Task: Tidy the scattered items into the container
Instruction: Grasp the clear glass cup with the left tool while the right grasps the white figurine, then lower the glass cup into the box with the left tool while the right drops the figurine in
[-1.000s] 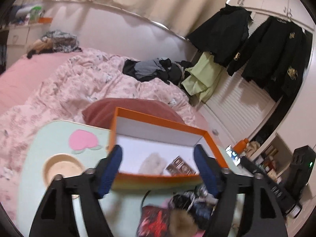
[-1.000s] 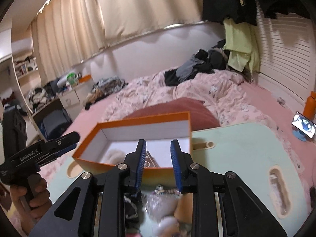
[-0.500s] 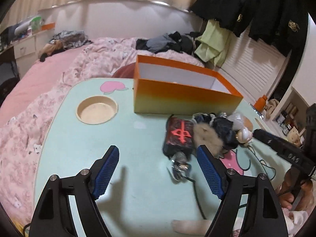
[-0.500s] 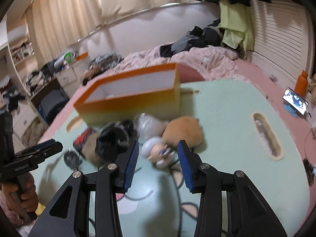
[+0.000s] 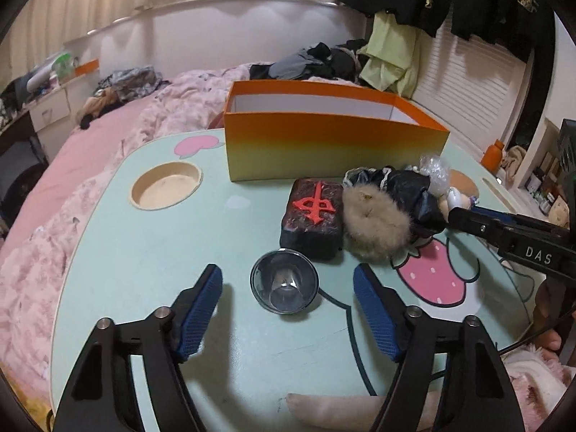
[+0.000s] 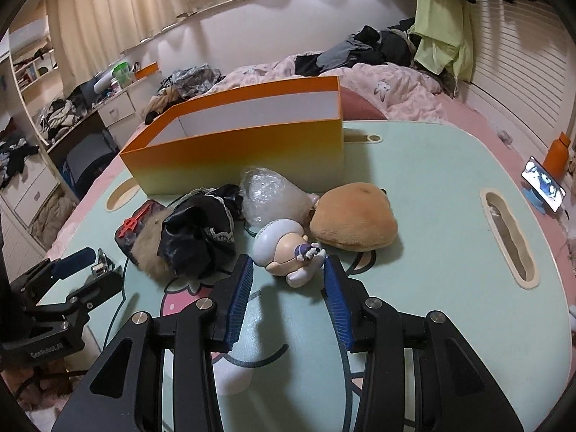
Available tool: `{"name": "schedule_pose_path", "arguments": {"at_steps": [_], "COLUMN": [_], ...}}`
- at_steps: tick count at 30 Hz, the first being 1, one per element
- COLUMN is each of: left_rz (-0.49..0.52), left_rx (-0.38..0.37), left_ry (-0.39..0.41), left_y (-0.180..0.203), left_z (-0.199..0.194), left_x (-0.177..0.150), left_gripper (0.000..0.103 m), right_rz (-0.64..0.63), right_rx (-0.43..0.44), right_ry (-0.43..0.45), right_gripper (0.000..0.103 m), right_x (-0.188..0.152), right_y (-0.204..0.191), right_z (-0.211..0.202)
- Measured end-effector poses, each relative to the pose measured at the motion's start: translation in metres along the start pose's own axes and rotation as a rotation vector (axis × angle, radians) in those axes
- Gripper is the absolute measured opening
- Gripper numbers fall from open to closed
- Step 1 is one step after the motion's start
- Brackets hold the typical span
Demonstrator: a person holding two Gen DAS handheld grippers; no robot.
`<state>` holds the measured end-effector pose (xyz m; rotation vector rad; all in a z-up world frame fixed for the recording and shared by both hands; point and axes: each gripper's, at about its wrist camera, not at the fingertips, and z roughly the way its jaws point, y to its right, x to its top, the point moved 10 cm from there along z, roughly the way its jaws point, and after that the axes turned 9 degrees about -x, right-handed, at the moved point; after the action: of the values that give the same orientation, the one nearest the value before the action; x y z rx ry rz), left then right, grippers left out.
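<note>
Left wrist: left gripper (image 5: 288, 293) closing around metal cup (image 5: 284, 285), pads clear

We are seeing an orange-to-yellow fading box (image 5: 334, 147), a mint table (image 5: 151, 252) showing a pink strawberry print (image 5: 433, 280), and a black block (image 5: 312, 216) bearing a red symbol.
</note>
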<state>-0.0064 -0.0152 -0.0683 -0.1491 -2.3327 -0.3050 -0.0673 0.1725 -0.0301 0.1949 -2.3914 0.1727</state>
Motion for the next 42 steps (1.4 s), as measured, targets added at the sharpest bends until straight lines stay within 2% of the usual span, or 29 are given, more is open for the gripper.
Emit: {"name": "schedule_pose_path", "arguments": {"at_steps": [2, 5, 7, 8, 9, 15, 16, 17, 18, 19, 26, 30, 33, 35, 42], "left_rz": [0.002, 0.012, 0.012, 0.014, 0.017, 0.029, 0.028, 0.026, 0.023, 0.021, 0.018, 0.011, 0.000, 0.004, -0.014], "left_rx": [0.004, 0.013, 0.008, 0.002, -0.004, -0.019, -0.021, -0.023, -0.025, -0.027, -0.033, -0.027, -0.048, -0.044, -0.061], "left_ry": [-0.006, 0.001, 0.007, 0.008, 0.007, 0.008, 0.008, 0.009, 0.008, 0.008, 0.015, 0.052, 0.077, 0.120, 0.229], "left_y": [0.001, 0.002, 0.003, 0.003, 0.005, 0.010, 0.010, 0.010, 0.010, 0.009, 0.010, 0.008, 0.011, 0.012, 0.009], "left_z": [0.002, 0.000, 0.000, -0.001, 0.000, 0.000, 0.000, 0.000, 0.000, -0.001, -0.004, -0.014, -0.020, -0.028, -0.038], "left_x": [-0.003, -0.003, -0.003, -0.003, -0.003, -0.004, -0.004, -0.004, -0.004, -0.004, -0.001, 0.010, 0.023, 0.039, 0.112], "left_gripper": [0.064, 0.052, 0.035, 0.035, 0.035, 0.035, 0.035, 0.035, 0.035, 0.035, 0.035, 0.035, 0.035, 0.035, 0.035], "right_rz": [0.012, 0.000, -0.018, -0.027, -0.034, -0.035, -0.031, -0.028, -0.026, -0.024, -0.009, 0.002, -0.013, -0.028, -0.005], "right_rx": [0.017, 0.017, 0.004, -0.009, -0.017, -0.037, -0.033, -0.025, -0.018, -0.003, 0.058, 0.067, 0.071, 0.080, 0.139], "right_ry": [-0.013, -0.013, -0.016, -0.019, -0.023, -0.013, -0.006, -0.001, 0.000, 0.002, 0.063, 0.163, 0.234, 0.272, 0.293], "right_gripper": [0.044, 0.051, 0.058, 0.064, 0.064, 0.064, 0.063, 0.051, 0.045, 0.044, 0.044, 0.044, 0.044, 0.044, 0.044], "right_x": [-0.002, -0.001, -0.001, -0.001, 0.000, 0.004, 0.004, 0.005, 0.004, 0.003, 0.000, 0.009, 0.020, 0.028, 0.080], "right_y": [0.000, -0.003, -0.006, -0.007, -0.008, -0.007, -0.007, -0.007, -0.007, -0.007, -0.012, -0.010, -0.015, -0.021, -0.030], "right_z": [0.003, 0.002, 0.002, 0.002, 0.002, 0.003, 0.002, 0.002, 0.002, 0.001, -0.018, -0.044, -0.062, -0.072, -0.075]}}
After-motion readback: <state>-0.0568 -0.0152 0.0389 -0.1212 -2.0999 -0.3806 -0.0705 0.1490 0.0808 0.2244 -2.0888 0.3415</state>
